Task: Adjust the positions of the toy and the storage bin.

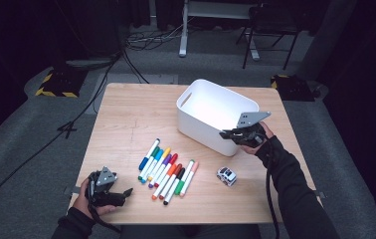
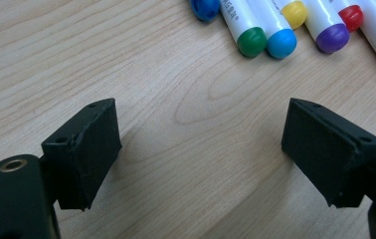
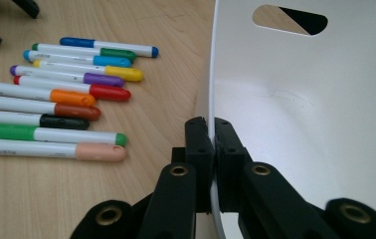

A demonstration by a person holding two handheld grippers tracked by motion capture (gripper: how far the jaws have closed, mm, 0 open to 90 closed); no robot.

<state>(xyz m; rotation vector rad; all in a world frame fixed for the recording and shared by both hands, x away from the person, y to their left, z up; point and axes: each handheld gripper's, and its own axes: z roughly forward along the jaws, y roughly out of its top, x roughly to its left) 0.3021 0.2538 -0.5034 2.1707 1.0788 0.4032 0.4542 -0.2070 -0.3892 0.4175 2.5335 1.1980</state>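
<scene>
White bin (image 3: pixel 320 124), smooth, slotted handle hole, rim pinched in right gripper (image 3: pixel 211 124); left gripper (image 2: pixel 201 149) wide apart.

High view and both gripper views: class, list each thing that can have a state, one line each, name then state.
White bin: upright, nothing visible inside, rim clamped.
Right claw: shut on the bin's wall.
Left claw: open, holding nothing.
Markers: capped, lying flat side by side.
Toy car: on its wheels.
</scene>
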